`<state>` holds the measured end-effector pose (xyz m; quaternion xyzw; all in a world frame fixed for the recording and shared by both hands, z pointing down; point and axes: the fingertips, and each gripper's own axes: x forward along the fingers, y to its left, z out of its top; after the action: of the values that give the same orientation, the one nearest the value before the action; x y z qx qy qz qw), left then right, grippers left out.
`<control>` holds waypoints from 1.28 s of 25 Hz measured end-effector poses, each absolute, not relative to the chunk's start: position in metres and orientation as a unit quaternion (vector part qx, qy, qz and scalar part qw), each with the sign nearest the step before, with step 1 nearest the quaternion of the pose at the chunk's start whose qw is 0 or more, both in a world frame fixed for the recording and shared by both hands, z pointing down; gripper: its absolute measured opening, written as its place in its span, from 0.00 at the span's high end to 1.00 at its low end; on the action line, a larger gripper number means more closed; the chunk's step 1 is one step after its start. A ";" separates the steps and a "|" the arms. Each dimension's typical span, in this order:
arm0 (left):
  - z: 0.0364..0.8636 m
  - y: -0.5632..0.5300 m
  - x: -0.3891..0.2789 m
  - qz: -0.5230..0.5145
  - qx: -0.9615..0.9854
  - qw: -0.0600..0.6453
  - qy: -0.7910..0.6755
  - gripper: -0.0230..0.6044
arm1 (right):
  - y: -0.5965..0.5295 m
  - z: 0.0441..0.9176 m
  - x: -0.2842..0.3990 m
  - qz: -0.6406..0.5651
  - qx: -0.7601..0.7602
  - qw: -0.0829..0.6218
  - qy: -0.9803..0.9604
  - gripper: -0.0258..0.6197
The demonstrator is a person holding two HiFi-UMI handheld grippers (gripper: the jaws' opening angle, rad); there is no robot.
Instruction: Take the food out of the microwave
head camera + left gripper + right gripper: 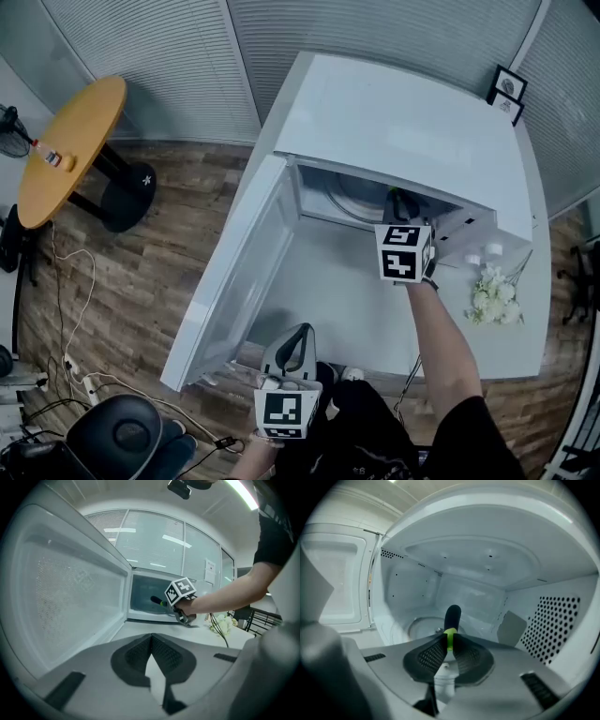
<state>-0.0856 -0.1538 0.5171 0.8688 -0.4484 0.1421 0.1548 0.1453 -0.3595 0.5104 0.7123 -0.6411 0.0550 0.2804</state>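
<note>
Two tools are at work over a white counter [352, 300] that carries a white microwave [403, 131]. At the left the microwave's door [242, 272] stands swung wide open, its inner face turned toward the cavity. Near the counter's front edge, low in the head view, the left tool [298, 330] hangs with nothing in it. Its own view shows the two dark ribbed pads [136, 656] meeting at their tips, with only bare counter seen below them. Farther right, the person's right forearm [441, 347] reaches forward, and the right tool [399, 201] sits in the microwave's mouth. Its jaws are drawn nearly together and clamp the bright green end of the food [452, 616], a dark rounded piece. The food juts from the pads into the cavity, over the glass turntable [419, 627]. The cavity's right wall is dotted with vent holes [555, 625]. To the right of the microwave, a bunch of white flowers [495, 298] lies on the counter, and two small framed pictures [507, 94] stand at the back right corner.
</note>
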 end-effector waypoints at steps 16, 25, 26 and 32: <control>0.510 -0.169 -0.066 0.145 0.885 0.148 -0.418 0.95 | -0.322 0.511 0.128 0.037 0.686 0.297 -0.663 0.90; 0.506 -0.179 -0.059 0.147 0.891 0.142 -0.405 0.95 | -0.295 0.513 0.120 0.046 0.677 0.293 -0.673 0.90; 0.507 -0.179 -0.060 0.147 0.891 0.145 -0.405 0.95 | -0.292 0.514 0.119 0.050 0.675 0.293 -0.675 0.90; 0.508 -0.181 -0.055 0.147 0.892 0.149 -0.402 0.95 | -0.273 0.514 0.116 0.052 0.671 0.290 -0.681 0.90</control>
<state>-0.0552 -0.1815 0.5077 0.8916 -0.4016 0.1472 0.1487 0.1158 -0.2734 0.5136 0.6705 -0.6808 0.0519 0.2902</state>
